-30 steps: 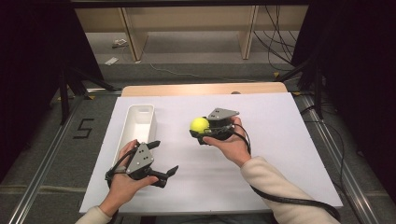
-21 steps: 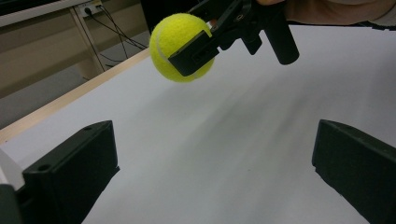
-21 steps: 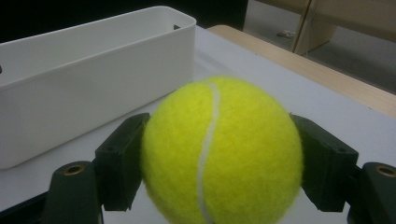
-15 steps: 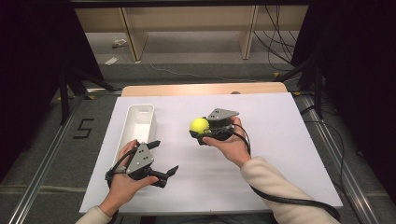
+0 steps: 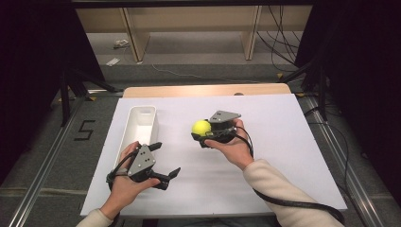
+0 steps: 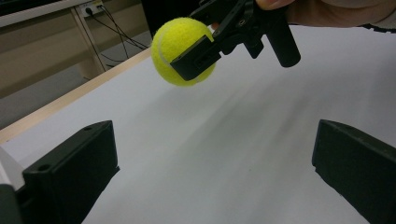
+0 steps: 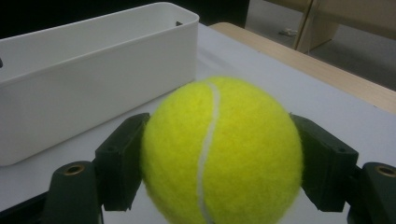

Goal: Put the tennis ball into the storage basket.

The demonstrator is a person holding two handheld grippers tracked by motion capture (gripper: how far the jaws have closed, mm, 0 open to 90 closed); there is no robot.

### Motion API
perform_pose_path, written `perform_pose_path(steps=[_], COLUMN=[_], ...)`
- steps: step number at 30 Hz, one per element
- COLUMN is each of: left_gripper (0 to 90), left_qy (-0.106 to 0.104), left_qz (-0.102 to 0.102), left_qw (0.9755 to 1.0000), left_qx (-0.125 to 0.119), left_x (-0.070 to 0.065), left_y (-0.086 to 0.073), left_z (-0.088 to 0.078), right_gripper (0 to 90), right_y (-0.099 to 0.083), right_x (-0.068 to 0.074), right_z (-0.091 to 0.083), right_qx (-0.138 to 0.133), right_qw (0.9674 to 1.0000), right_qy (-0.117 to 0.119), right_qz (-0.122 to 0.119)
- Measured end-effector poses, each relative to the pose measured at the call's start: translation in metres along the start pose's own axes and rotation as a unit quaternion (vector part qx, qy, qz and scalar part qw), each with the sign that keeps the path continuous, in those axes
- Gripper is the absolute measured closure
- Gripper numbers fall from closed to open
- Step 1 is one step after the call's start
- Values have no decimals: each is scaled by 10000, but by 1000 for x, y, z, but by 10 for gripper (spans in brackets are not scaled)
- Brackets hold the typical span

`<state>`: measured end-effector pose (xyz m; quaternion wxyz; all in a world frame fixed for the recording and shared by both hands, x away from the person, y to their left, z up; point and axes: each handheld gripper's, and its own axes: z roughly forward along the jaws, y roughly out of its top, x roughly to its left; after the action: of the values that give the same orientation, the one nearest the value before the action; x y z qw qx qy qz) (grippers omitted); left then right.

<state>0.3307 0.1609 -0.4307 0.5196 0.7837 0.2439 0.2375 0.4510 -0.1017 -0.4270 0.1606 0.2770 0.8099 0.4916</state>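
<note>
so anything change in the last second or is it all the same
Nothing visibly changed. The right gripper stays shut on the tennis ball, held clear of the table. The left gripper stays open with nothing between its jaws, and the white bin sits where it was.

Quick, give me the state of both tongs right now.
Left tongs: open, holding nothing.
Right tongs: closed on the tennis ball, which is held clear of the table.
</note>
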Motion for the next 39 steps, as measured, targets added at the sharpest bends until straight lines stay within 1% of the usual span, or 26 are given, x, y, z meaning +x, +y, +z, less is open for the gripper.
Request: perform_pose_path(steps=[5, 12, 14, 17, 28, 33, 36, 39], left_gripper=[0, 0, 0, 0, 0, 0, 0, 0], left_qy=[2, -4, -7, -9, 2, -5, -12, -8], left_qz=[-13, -9, 29, 8, 45, 70, 39, 51], left_qw=[10000, 10000, 10000, 10000, 10000, 10000, 10000, 10000], left_qx=[-15, -8, 3, -6, -11, -6, -8, 3], left_x=[-1, -1, -1, -1, -1, -2, -2, -1], left_y=[0, 1, 1, 1, 1, 2, 1, 1], left_z=[0, 0, 0, 0, 0, 0, 0, 0], right_gripper=[267, 268, 267, 268, 268, 267, 268, 268], right_y=[1, 3, 3, 4, 7, 7, 8, 10], right_x=[1, 2, 2, 2, 9, 12, 13, 13], right_z=[0, -2, -2, -2, 0, 2, 2, 1], right_qx=[7, -61, -71, -63, -97, -56, -85, -96], right_qw=[10000, 10000, 10000, 10000, 9999, 9999, 9999, 9999], right_qy=[10, 16, 18, 39, 103, 131, 135, 133], right_qz=[-2, 8, 19, 14, 24, -5, -13, -6])
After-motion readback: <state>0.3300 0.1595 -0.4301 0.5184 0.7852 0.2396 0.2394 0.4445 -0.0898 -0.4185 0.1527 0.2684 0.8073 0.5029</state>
